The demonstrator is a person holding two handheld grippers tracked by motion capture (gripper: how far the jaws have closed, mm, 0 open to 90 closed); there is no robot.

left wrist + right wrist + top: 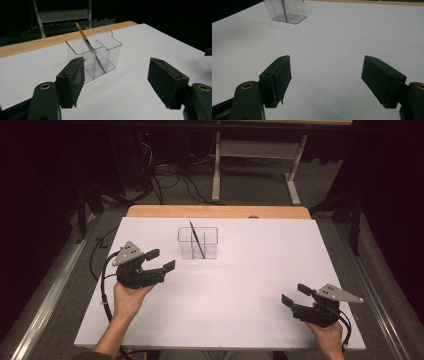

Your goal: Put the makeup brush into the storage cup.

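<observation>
The left gripper, jaws wide and empty, sits just beside the clear divided holder with a pen leaning inside it, the equally open right gripper well apart.

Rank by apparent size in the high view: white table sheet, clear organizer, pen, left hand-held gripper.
1. white table sheet
2. left hand-held gripper
3. clear organizer; close to the gripper in size, so that ranking is unsure
4. pen
</observation>
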